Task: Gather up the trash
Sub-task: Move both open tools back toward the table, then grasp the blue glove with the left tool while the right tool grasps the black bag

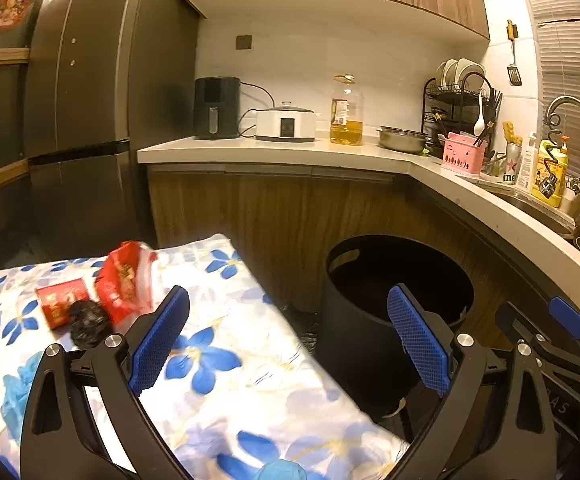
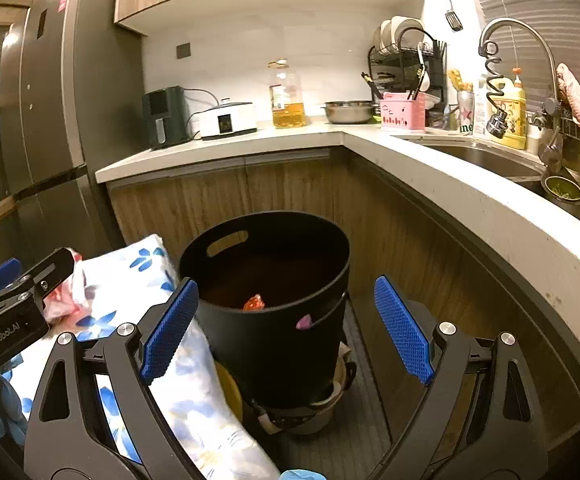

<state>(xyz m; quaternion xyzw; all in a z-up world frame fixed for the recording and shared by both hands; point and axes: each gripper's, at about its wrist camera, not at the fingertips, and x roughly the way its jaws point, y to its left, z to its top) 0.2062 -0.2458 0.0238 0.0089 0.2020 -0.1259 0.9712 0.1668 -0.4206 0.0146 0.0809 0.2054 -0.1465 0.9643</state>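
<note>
A black round bin (image 2: 282, 312) stands on the floor by the wooden cabinets, with an orange scrap (image 2: 254, 303) inside it. In the left wrist view the same bin (image 1: 361, 320) is to the right of a table under a blue-flowered cloth (image 1: 226, 364). On the cloth lie a red box (image 1: 60, 302), a red and white wrapper (image 1: 124, 284) and a black crumpled bag (image 1: 88, 322). My left gripper (image 1: 290, 332) is open and empty, right of that trash. My right gripper (image 2: 286, 322) is open and empty, in front of the bin. The left gripper's body (image 2: 14, 312) shows at the left of the right wrist view.
An L-shaped counter (image 1: 274, 152) carries an air fryer (image 1: 216, 108), a white cooker (image 1: 286, 125), an oil bottle (image 1: 345, 112), a steel bowl (image 1: 402, 138) and a dish rack (image 1: 459, 100). A sink with a tap (image 2: 521, 56) is at the right. A dark fridge (image 1: 82, 100) stands left.
</note>
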